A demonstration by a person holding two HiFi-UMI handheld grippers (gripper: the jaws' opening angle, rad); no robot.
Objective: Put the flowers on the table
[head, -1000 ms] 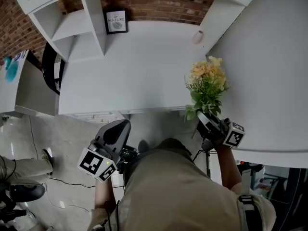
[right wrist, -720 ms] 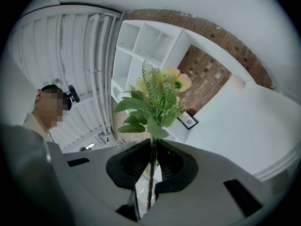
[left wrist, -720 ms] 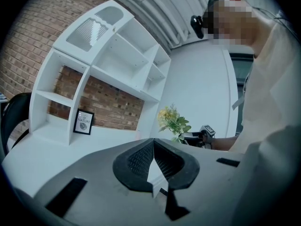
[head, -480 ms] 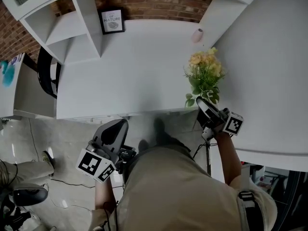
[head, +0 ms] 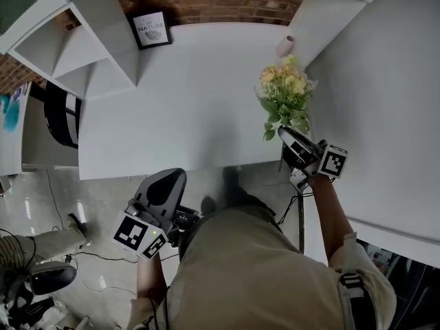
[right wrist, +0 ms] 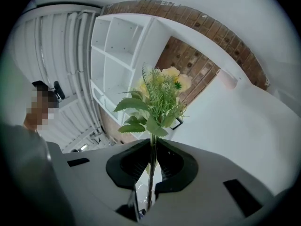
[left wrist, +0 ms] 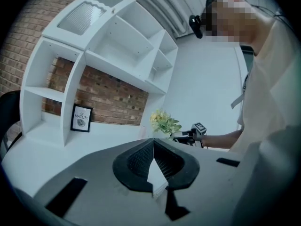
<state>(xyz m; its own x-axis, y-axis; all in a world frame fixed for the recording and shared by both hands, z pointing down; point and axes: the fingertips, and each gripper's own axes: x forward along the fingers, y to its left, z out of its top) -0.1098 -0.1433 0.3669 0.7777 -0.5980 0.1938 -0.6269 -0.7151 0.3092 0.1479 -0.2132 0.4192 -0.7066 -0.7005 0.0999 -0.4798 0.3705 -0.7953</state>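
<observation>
A bunch of yellow flowers (head: 283, 93) with green leaves hangs over the right part of the white table (head: 185, 102). My right gripper (head: 287, 136) is shut on its thin stem (right wrist: 151, 157) at the table's front edge. In the right gripper view the blooms (right wrist: 159, 95) rise straight out from between the jaws. My left gripper (head: 169, 179) is shut and holds nothing; it hangs below the table's front edge, over the floor. From the left gripper view (left wrist: 153, 141) the flowers (left wrist: 162, 122) and the right gripper (left wrist: 184, 135) show ahead to the right.
A framed print (head: 151, 28) leans against the brick wall at the table's back. White shelves (head: 89, 40) stand at the back left. A small pink object (head: 284, 45) sits at the back right corner. A black chair (head: 60, 112) is at the left.
My right gripper has carried the flowers away from me, from the front edge further in over the table. The left gripper has drifted slightly towards the table.
</observation>
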